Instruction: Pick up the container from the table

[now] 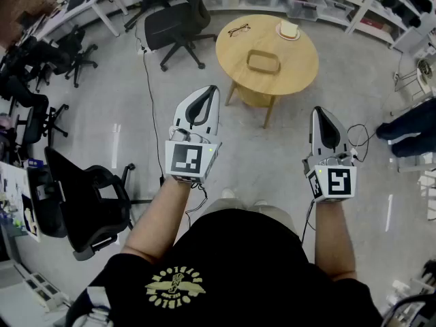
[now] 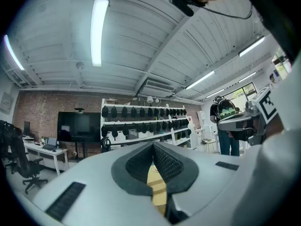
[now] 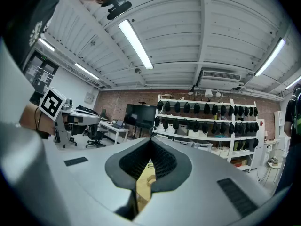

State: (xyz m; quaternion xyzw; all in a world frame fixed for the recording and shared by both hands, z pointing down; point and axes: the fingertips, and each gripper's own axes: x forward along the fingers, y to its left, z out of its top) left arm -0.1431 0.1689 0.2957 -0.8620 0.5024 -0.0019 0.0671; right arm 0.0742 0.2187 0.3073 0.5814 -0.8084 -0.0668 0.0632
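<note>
The main risk is the approach. Both grippers are well apart from the round table in the upper middle of the head view, where the container, a low wooden tray with rounded corners, lies near the centre of the top. Both sets of jaws are pressed together with nothing between them. If either one arrives at the tray like that, it would bump or shove the rim rather than straddle it. Such a shove could slide the tray toward the glasses or the small plate at the far edge. A black cable runs across the floor at the left of the path, and an office chair stands close beside the table — either could catch a foot on the way in.

The left gripper is held level in front of the body at centre left, its tips angled slightly toward the table. The right gripper is level too, at centre right and pointing ahead. Each gripper's own view shows only a sliver of the wooden top below its closed pads.
</note>
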